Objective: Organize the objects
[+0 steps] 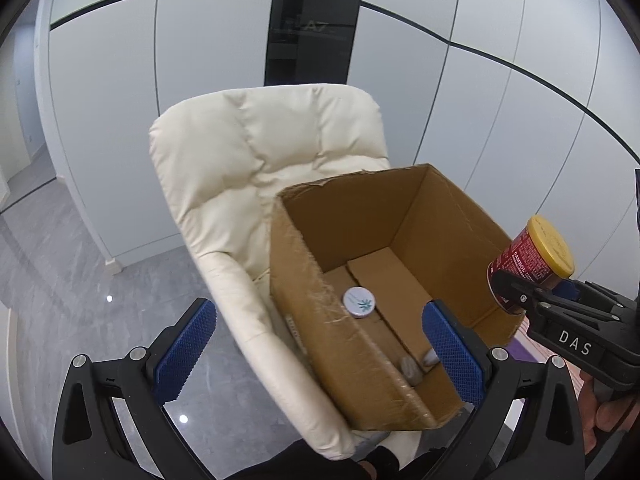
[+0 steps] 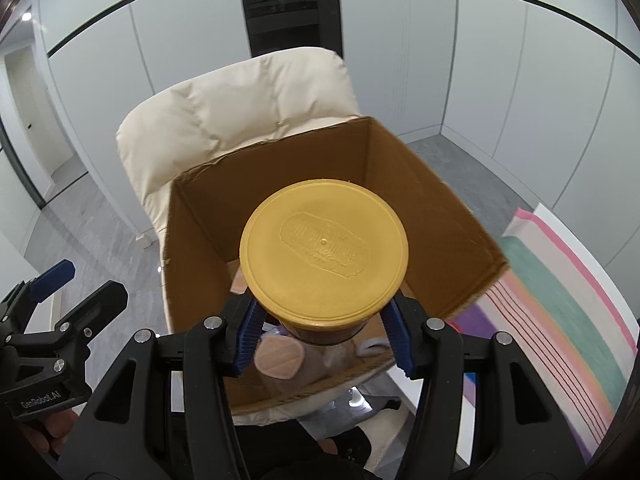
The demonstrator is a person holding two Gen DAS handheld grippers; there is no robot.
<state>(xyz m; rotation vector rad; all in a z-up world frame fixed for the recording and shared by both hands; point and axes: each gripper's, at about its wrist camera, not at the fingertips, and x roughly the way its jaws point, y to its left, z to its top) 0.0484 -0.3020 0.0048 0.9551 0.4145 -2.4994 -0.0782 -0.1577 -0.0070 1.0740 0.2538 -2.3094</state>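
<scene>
An open cardboard box (image 1: 304, 280) sits on a cream chair (image 1: 240, 168); it also shows in the right wrist view (image 2: 452, 240). Inside lie a small white round tin (image 1: 359, 302) and other small items at the near end. My right gripper (image 2: 322, 340) is shut on a red can with a yellow lid (image 2: 324, 256) and holds it above the box's near right side. The can (image 1: 532, 256) also shows at the right of the left wrist view. My left gripper (image 1: 316, 356) is open and empty over the box's near left edge.
A striped, multicoloured cloth (image 2: 560, 320) lies to the right of the box. Grey tiled floor (image 1: 80, 280) spreads to the left. White cabinet panels (image 1: 120, 100) and a dark glass column (image 1: 316, 20) stand behind the chair.
</scene>
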